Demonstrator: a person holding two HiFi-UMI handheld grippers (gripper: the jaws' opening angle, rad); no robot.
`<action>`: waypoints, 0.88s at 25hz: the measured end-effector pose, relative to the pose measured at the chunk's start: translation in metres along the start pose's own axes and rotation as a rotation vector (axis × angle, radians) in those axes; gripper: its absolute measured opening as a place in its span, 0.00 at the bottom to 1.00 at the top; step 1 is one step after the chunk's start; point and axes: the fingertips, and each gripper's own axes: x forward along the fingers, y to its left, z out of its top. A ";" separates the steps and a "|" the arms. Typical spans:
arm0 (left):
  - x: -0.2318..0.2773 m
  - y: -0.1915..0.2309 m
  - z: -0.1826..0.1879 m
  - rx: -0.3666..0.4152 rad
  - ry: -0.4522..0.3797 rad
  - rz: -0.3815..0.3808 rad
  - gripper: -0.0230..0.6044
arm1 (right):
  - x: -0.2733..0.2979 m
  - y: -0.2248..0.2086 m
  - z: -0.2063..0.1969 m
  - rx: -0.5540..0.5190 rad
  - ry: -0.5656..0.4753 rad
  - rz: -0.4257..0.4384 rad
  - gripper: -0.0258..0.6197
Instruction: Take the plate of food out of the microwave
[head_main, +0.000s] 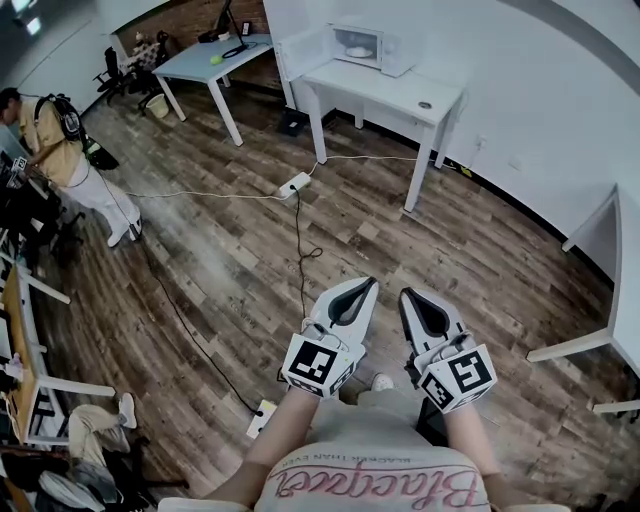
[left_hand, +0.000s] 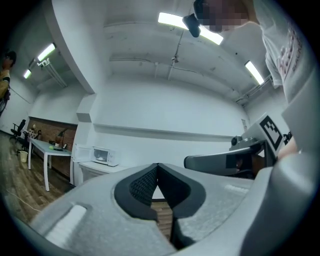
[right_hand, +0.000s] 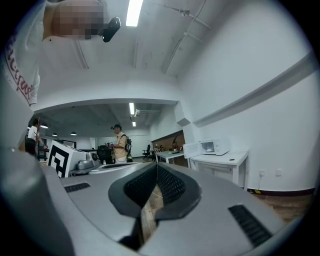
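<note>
A white microwave (head_main: 365, 45) stands far off on a white table (head_main: 400, 95) by the wall, its door (head_main: 300, 52) swung open to the left. Inside it lies a plate of food (head_main: 358, 50), too small to make out. Both grippers are held close to my body, far from the microwave. My left gripper (head_main: 366, 284) is shut and holds nothing, and so is my right gripper (head_main: 407, 293). The microwave (left_hand: 102, 156) shows small beyond the left gripper (left_hand: 158, 165), and the microwave (right_hand: 215, 146) again beyond the right gripper (right_hand: 157, 164).
A power strip (head_main: 295, 184) with cables lies on the wooden floor between me and the table. A second white table (head_main: 215, 55) stands further left. A person (head_main: 60, 150) stands by desks at the left. White table legs (head_main: 600, 340) jut in at the right.
</note>
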 end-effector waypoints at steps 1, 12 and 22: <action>0.006 -0.003 0.001 0.005 -0.001 0.006 0.04 | -0.001 -0.007 0.001 -0.001 0.001 0.008 0.06; 0.045 -0.032 -0.006 0.017 -0.006 0.070 0.04 | -0.018 -0.055 0.010 -0.002 -0.011 0.072 0.06; 0.054 -0.042 -0.012 0.027 -0.003 0.086 0.04 | -0.020 -0.065 0.004 0.019 -0.016 0.098 0.06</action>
